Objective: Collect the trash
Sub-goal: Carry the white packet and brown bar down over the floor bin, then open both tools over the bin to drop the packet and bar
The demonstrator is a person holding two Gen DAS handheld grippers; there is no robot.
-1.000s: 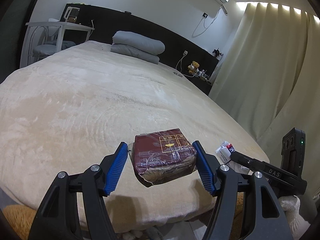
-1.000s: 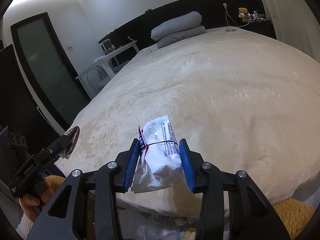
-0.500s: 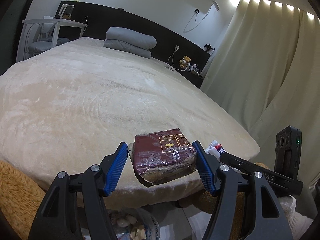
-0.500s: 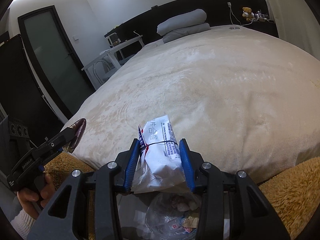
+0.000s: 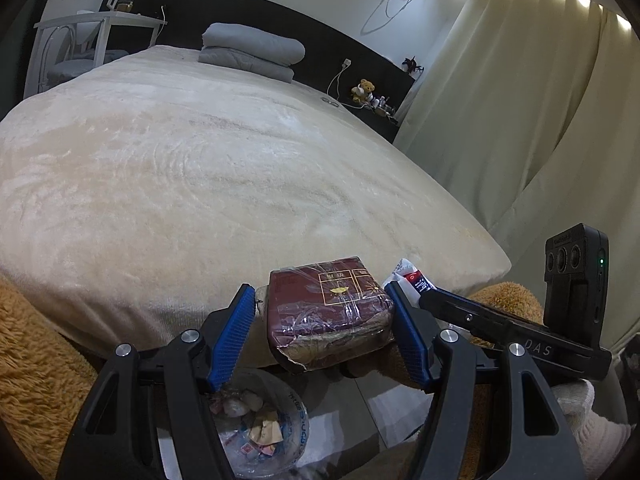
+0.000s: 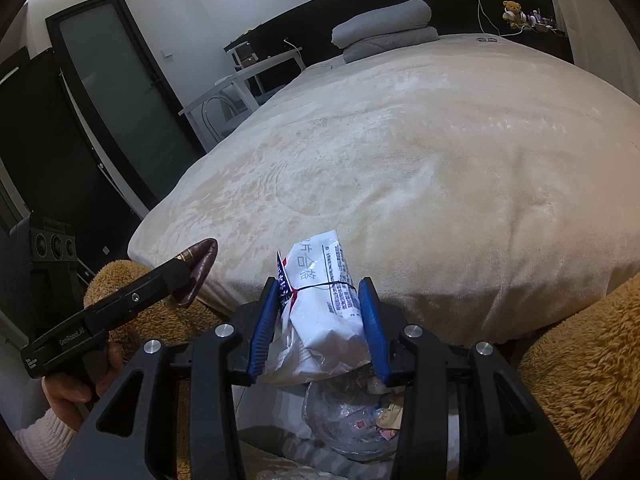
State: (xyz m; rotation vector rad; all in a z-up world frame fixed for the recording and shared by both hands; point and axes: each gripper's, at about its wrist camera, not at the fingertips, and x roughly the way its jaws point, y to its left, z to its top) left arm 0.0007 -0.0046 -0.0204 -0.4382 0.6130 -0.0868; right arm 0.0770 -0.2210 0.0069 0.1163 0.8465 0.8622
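My left gripper (image 5: 324, 336) is shut on a dark red plastic-wrapped packet (image 5: 326, 314) and holds it in the air past the foot of the bed, above a clear bag-lined trash bin (image 5: 260, 428) with several scraps inside. My right gripper (image 6: 320, 320) is shut on a white printed wrapper (image 6: 324, 304) and holds it above the same bin (image 6: 352, 412). The right gripper also shows in the left wrist view (image 5: 412, 284), and the left gripper with the red packet (image 6: 200, 268) shows in the right wrist view.
The bed (image 5: 200, 168) with a cream blanket fills the middle; folded grey bedding (image 5: 252, 52) lies at its head. Brown fluffy seats (image 6: 580, 360) stand on both sides of the bin. Curtains (image 5: 520, 100) hang on the right, a white desk (image 5: 96, 28) stands at the far left.
Both grippers have drawn back from the bed and lowered with their items still held. The trash bin has come into view below them.
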